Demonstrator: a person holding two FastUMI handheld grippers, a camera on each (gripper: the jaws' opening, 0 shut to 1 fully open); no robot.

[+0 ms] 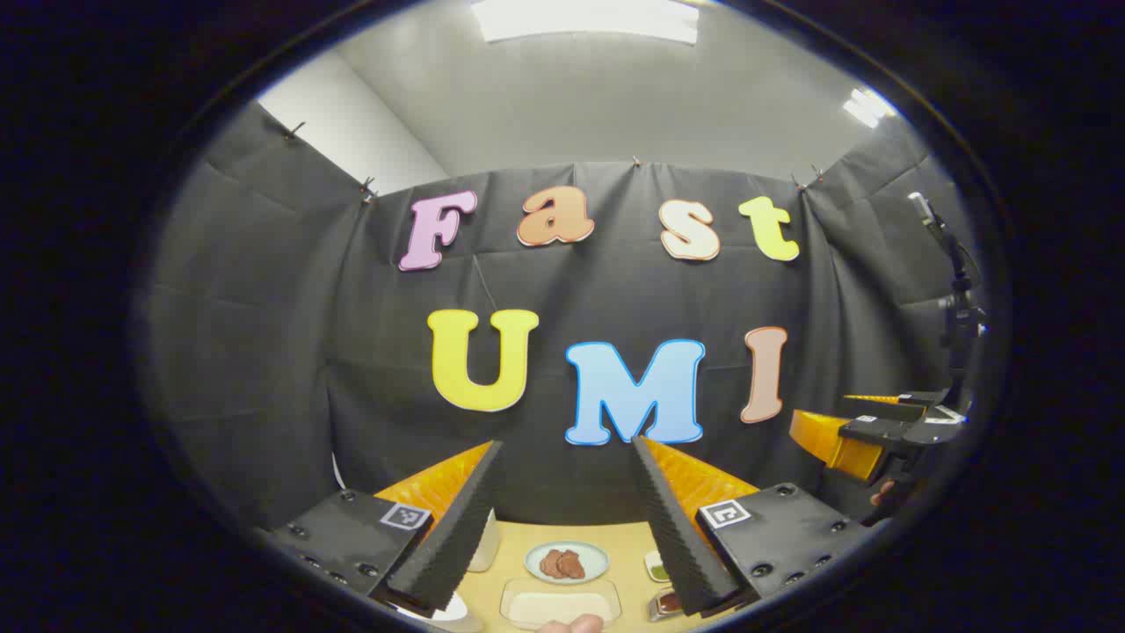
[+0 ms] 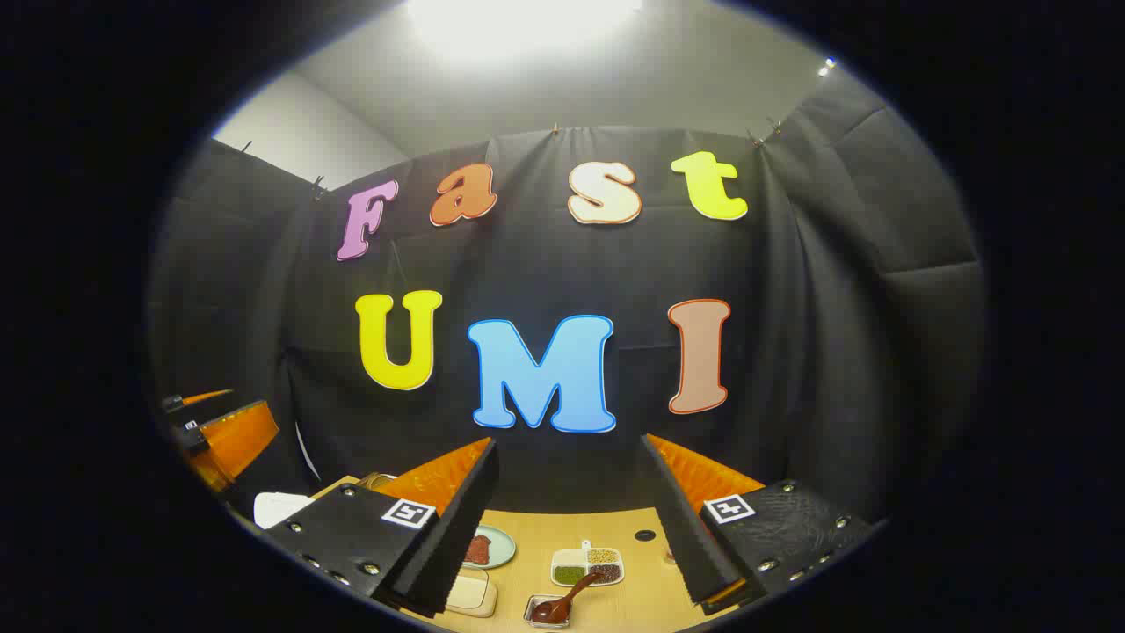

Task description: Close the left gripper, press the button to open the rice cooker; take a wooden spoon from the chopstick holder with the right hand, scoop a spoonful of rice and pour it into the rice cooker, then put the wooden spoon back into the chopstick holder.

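Two sets of tongs here, both held up high and both spread wide open with nothing between the fingers.

In the left gripper view, the left tongs (image 1: 562, 519) hang over the near part of the desk (image 1: 628, 536). Right at the near edge there's a clear shallow tray of rice (image 1: 560, 604), and just past it a small round plate (image 1: 567, 562) with brownish-red pieces on it. A white thing (image 1: 486, 541) peeks out behind the left finger, can't tell if it's the rice cooker. Off toward the right side, the right tongs (image 1: 857, 435) float well above the desk, with a bit of a hand (image 1: 883, 494) under them.

In the right gripper view, the right tongs (image 2: 569, 519) are over the desk too. Nearest is a small metal dish (image 2: 545, 611) with a dark spoon (image 2: 562, 600) lying in it, then a white divided dish (image 2: 587, 567) of beans or grains just beyond. The round plate (image 2: 494, 547) sits left of that, partly hidden by the finger. The left tongs (image 2: 224, 435) show up at the far left.

Couldn't make out the chopstick holder.
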